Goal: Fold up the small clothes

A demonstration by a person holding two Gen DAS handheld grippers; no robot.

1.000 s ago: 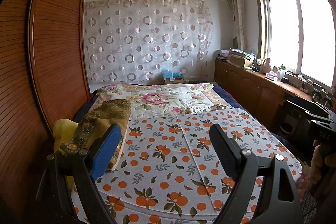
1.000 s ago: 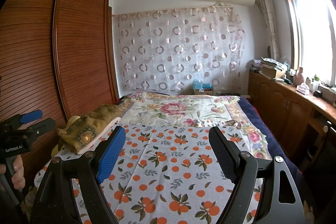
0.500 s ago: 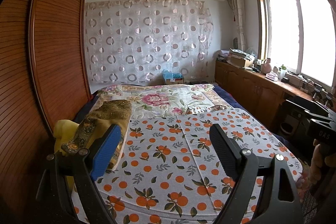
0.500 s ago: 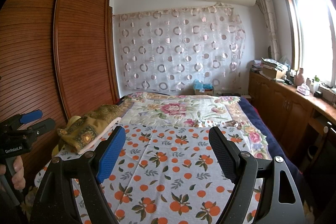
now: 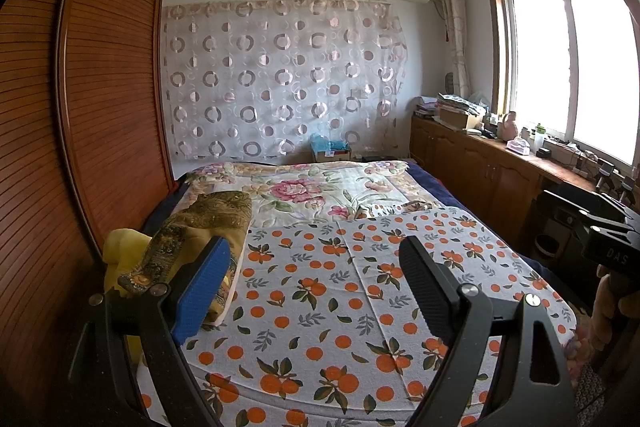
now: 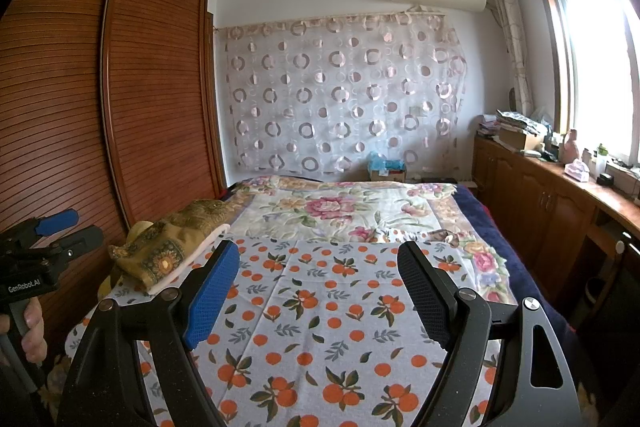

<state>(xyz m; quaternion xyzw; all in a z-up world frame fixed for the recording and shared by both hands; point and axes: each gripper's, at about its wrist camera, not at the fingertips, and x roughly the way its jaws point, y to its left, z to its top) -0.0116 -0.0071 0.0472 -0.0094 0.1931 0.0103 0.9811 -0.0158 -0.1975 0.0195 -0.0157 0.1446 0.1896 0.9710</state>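
— Daylight from the window (image 5: 568,67) is being thrown across a bedroom, and most of both views is being filled by a bed spread with an orange-print sheet (image 5: 340,291). Is anything being held?

— Nothing is being gripped. The left gripper (image 5: 316,287) is being carried with its fingers wide apart, only the sheet being seen in the gap. The right gripper (image 6: 318,291) is being held the same way, spread and empty, above the near end of the bed.

— Where is the clothing being kept?

— A folded brown patterned garment (image 5: 200,227) is being shown at the left edge of the bed, beside the wooden wardrobe (image 5: 100,87), with something yellow (image 5: 120,247) being pressed beneath or beside it; what that is cannot be told. In the right wrist view the same garment (image 6: 176,243) is being seen up and to the left of the blue pad.

— Which way is it lying?

— Its long axis is being run roughly along the bed's length, from near the foot toward the floral quilt (image 5: 320,191). It is being partly hidden behind the left gripper's blue finger (image 5: 202,287), so it is lying just to the left of that gripper's line.

— So which gripper is being favoured?

— The left one is judged to be the nearer; a swing leftward and forward is likely being called for. The right gripper is being held well apart from it, toward the bed's middle.
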